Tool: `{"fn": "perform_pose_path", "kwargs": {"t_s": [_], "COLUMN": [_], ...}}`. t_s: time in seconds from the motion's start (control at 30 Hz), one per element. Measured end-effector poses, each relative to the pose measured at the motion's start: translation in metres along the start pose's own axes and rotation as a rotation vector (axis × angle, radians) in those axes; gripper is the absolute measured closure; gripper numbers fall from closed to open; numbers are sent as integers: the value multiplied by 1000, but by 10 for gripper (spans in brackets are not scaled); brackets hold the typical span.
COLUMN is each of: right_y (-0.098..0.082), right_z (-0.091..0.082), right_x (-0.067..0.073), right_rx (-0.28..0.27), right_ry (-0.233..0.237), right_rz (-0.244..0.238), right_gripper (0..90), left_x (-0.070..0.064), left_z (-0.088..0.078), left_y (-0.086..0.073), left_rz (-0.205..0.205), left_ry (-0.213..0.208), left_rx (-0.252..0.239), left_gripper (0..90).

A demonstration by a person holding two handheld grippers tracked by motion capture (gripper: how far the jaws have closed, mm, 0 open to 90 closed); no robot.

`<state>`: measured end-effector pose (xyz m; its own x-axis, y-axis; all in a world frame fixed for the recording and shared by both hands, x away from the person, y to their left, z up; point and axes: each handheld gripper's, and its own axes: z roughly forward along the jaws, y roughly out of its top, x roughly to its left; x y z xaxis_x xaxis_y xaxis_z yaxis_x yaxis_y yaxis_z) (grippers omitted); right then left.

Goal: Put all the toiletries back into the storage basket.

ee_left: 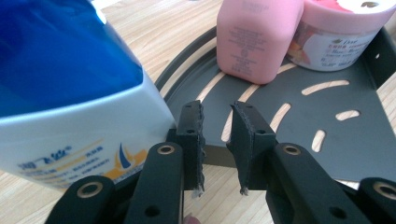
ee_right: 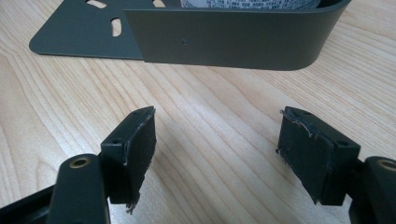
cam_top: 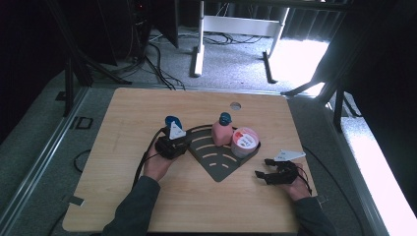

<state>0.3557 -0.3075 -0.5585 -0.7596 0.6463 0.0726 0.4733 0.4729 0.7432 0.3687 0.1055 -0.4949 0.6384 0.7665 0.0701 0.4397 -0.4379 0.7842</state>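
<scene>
A dark grey slotted corner tray [cam_top: 216, 166] lies mid-table. On it stand a pink bottle [cam_top: 222, 133] with a blue cap and a pink-lidded jar [cam_top: 244, 141]. My left gripper [cam_top: 185, 143] is at the tray's left edge, with a blue and white bottle [cam_top: 172, 121] just beside it. In the left gripper view the bottle [ee_left: 70, 93] lies outside the left jaw. That gripper [ee_left: 218, 109] stands open by a narrow gap over the tray [ee_left: 327, 121] edge, facing the pink bottle [ee_left: 257, 42] and jar [ee_left: 336, 42]. My right gripper [cam_top: 262, 167] [ee_right: 217, 114] is wide open over bare wood, facing the tray's wall [ee_right: 224, 42].
A round hole [cam_top: 235, 105] sits near the table's far edge. Beyond the table are floor cables [cam_top: 157, 64] and white desk legs [cam_top: 197, 59]. Bare wood spreads across the table's front and left.
</scene>
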Motion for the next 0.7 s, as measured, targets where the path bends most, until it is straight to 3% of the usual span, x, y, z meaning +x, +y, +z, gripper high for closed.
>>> {"fn": "perform_pose_path", "kwargs": {"t_s": [0.7], "right_y": [0], "right_z": [0], "right_x": [0], "right_rx": [0], "right_ry": [-1], "right_rz": [-3], "right_gripper": [273], "left_x": [14], "left_z": [-1], "left_y": [-6], "left_rz": [-43], "left_ry": [52], "left_rx": [6], "left_gripper": [735]}}
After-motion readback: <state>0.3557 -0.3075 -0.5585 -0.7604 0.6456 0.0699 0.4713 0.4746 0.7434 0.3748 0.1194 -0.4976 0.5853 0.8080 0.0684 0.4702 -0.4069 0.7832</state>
